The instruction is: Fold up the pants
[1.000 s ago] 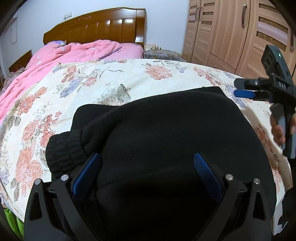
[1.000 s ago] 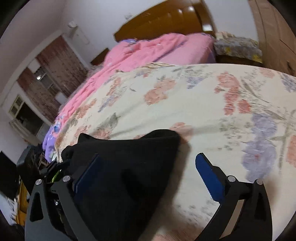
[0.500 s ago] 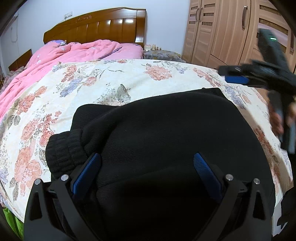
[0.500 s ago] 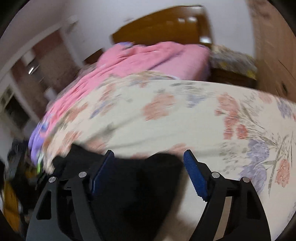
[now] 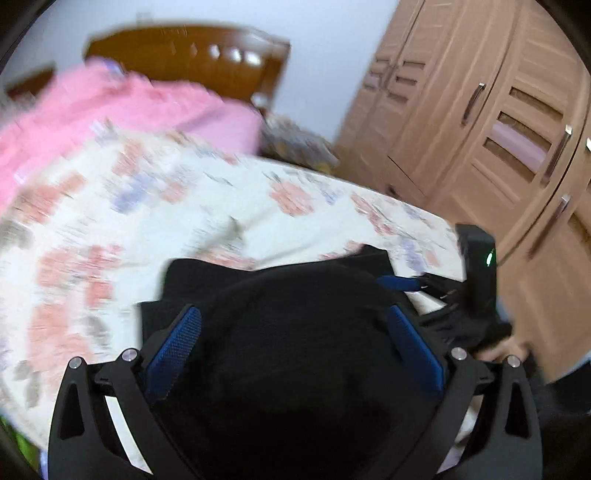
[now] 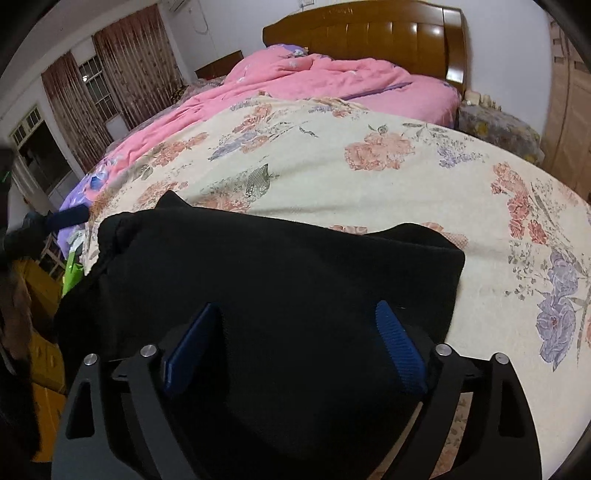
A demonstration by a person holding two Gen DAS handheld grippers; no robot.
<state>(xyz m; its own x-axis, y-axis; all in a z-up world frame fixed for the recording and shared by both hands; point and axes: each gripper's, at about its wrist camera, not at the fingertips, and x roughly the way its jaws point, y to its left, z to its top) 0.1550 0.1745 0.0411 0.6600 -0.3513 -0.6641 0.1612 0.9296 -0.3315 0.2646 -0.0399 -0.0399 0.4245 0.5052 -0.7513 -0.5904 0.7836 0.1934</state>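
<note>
Black pants (image 6: pixel 280 266) lie folded in a thick bundle on the floral bedspread (image 6: pixel 369 173); they also show in the left wrist view (image 5: pixel 295 306), which is blurred. My left gripper (image 5: pixel 293 328) is open, its blue pads (image 5: pixel 173 350) spread over the bundle's near part. My right gripper (image 6: pixel 293 328) is open over the bundle's right half. The right gripper also shows in the left wrist view (image 5: pixel 399 282) at the bundle's right edge. A blue finger of the left gripper (image 6: pixel 66 218) shows at the far left of the right wrist view.
A pink quilt (image 6: pixel 295 81) lies at the bed's far end under a wooden headboard (image 6: pixel 369 33). A wooden wardrobe (image 5: pixel 498 129) stands right of the bed. A window with curtains (image 6: pixel 110 81) is on the left. Yellow boxes (image 6: pixel 44 350) sit beside the bed.
My right gripper swung from beside the bundle's corner to over the bundle. My left gripper pulled back and turned right, so the bundle looks smaller; both stayed open.
</note>
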